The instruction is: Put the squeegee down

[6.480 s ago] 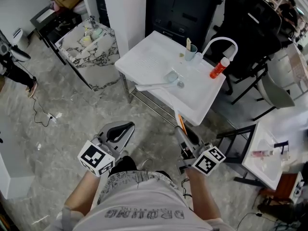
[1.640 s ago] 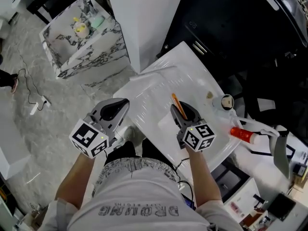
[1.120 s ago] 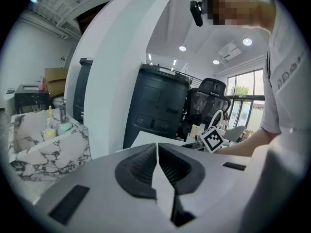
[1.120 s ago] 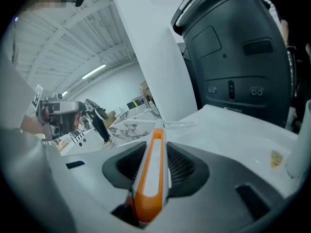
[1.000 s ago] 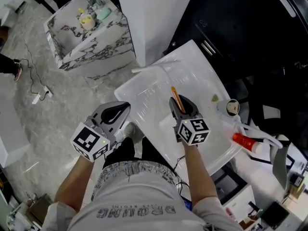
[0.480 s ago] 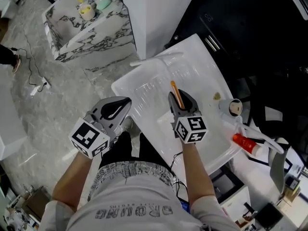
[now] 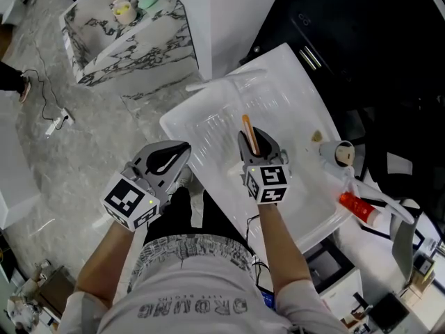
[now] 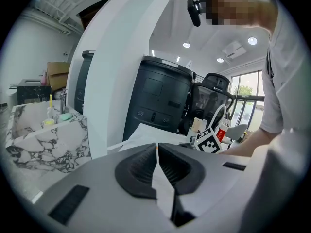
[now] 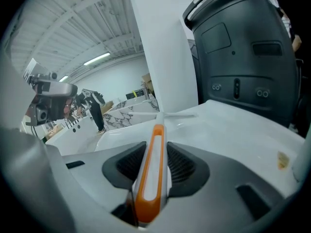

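Right gripper view: the right gripper (image 9: 154, 153) clamps the squeegee (image 9: 151, 181) over the sink (image 9: 238, 127); left gripper (image 8: 157, 148) jaws closed, empty.

Head view. Table (image 7: 292, 89) sits centre frame, set on a diagonal. Right gripper (image 7: 254, 141) is over its middle, with the squeegee (image 7: 249, 134) handle between the jaws. The handle runs up-frame to the blade at the table's upper-left edge. Left gripper (image 7: 182, 148) is left of the table, over the floor, apart from the right one. Cup (image 7: 341, 153) is at the table's right side, bottle (image 7: 358, 207) lower right of it. Marble counter (image 7: 132, 37) is upper left. Pillar (image 7: 222, 12) is top centre, between the counter and the cabinet (image 7: 361, 40) upper right.
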